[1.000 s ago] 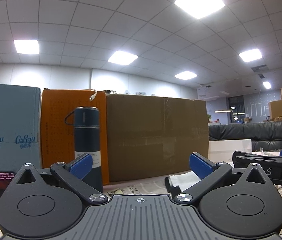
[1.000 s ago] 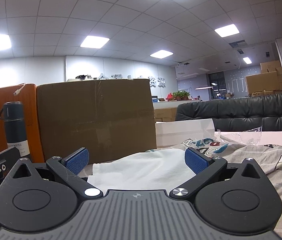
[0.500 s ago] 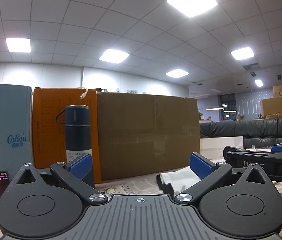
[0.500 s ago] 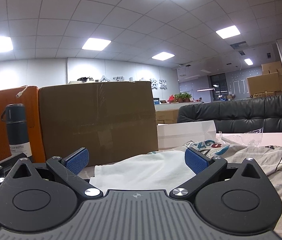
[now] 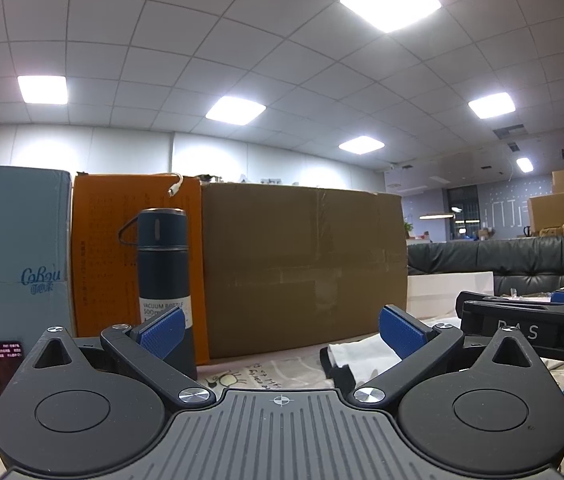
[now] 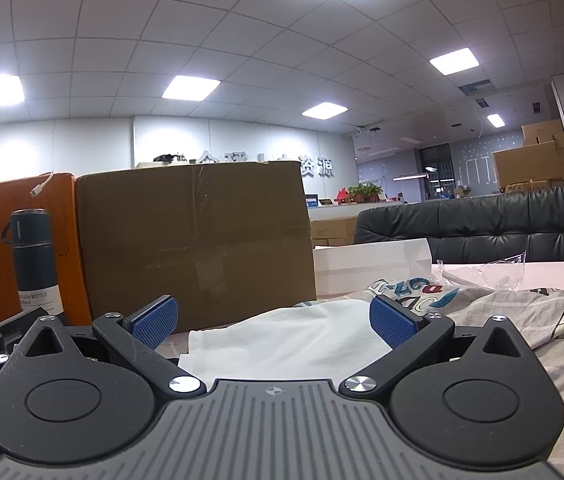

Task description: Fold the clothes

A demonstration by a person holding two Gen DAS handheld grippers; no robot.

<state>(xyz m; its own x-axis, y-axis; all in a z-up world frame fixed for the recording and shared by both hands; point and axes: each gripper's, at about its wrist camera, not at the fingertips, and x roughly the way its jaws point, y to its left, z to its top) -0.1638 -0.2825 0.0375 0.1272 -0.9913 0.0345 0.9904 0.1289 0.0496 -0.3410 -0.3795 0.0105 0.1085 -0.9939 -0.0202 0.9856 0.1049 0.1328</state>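
A white garment (image 6: 294, 340) with a dark trim lies flat on the printed cloth straight ahead in the right wrist view. My right gripper (image 6: 271, 322) hovers over its near edge, open, nothing between the blue pads. In the left wrist view the same white garment (image 5: 362, 354) shows beside the right pad, its black edge toward me. My left gripper (image 5: 279, 330) is open and empty, to the left of the garment. The right gripper's body (image 5: 530, 328) reaches in from the right edge of that view.
A big brown cardboard box (image 5: 302, 268) walls off the back, with an orange box (image 5: 101, 256) and a grey-blue box (image 5: 9, 248) to its left. A dark vacuum bottle (image 5: 163, 276) stands before the orange box. A white box (image 6: 370, 266), clear plastic wrap (image 6: 482, 276) and a black sofa (image 6: 482, 224) sit at right.
The left wrist view has shifted a little, so bottle and boxes slid left and then partly back. The right view barely moved. Both grippers stayed open.
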